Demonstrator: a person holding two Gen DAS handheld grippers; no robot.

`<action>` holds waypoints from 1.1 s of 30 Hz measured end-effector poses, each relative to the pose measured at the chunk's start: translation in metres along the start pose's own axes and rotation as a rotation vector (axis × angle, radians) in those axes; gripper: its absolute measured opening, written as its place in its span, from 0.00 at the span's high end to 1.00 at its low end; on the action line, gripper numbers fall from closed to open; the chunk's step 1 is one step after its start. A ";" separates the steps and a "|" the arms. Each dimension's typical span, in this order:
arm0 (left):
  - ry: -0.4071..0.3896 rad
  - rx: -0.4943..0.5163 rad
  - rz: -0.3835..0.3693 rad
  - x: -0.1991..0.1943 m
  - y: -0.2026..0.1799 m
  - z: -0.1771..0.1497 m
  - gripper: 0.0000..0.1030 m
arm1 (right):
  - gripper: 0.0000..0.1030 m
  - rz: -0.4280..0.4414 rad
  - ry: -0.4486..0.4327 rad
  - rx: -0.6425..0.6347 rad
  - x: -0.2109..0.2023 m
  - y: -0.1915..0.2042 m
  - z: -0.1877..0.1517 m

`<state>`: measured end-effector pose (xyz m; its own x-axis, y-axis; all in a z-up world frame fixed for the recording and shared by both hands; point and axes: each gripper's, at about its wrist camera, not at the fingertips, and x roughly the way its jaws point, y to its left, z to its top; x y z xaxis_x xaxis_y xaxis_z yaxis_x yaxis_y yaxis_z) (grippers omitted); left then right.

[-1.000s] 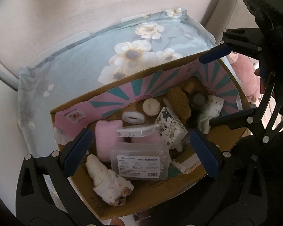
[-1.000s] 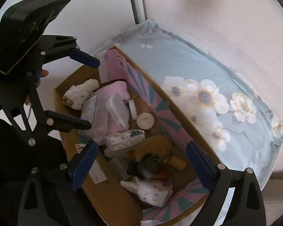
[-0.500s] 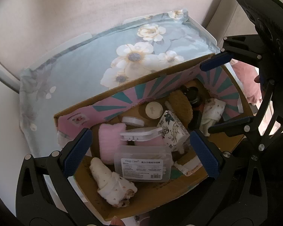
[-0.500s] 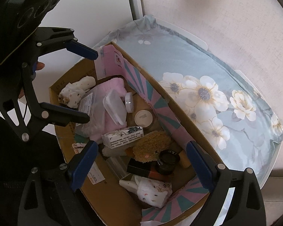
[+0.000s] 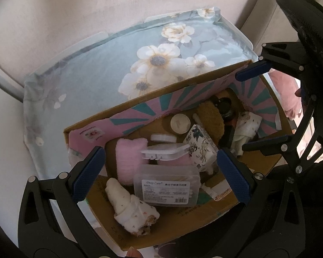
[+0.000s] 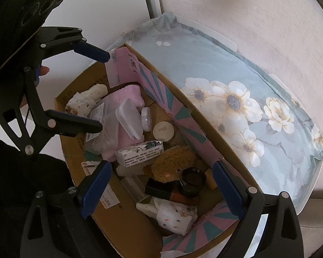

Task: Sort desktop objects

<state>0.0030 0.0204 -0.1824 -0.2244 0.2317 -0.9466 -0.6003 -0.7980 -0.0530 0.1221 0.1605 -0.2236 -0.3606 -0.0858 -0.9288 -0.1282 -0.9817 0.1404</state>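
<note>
The brown cardboard box with pink-and-teal striped inner flaps (image 5: 204, 99) was packed tight, and that was the main hazard: any reach into it risked a finger catching a neighbour. In the left wrist view the clear rectangular plastic box with a printed label (image 5: 166, 186) lay partly on the pink fluffy cloth (image 5: 127, 161), with the white plastic hair claw (image 5: 163, 152) resting above it, so lifting one would likely have dragged or tipped the others. The slick lidded box might also have slipped from the pads. At the right end of the carton the small black round jar (image 6: 192, 179) sat touching the brown plush toy (image 6: 172, 163) (soft, easy to snag).

Both tools hung over the carton, pointing steeply down. The left gripper (image 5: 161, 176) had its jaws wide apart with nothing between the pads; the right gripper (image 6: 161, 190) was likewise spread and empty. The carton itself stood on the pale blue floral cloth (image 5: 97, 68), at its near edge.
</note>
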 end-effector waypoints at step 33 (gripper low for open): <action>-0.071 -0.075 0.057 -0.060 0.012 0.025 0.00 | 0.09 -0.261 0.016 0.530 -0.044 0.003 0.010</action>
<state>-0.0103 0.0113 -0.1186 -0.3116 0.2217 -0.9240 -0.5267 -0.8496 -0.0262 0.1285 0.1632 -0.1792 -0.2414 0.1404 -0.9602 -0.6562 -0.7526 0.0549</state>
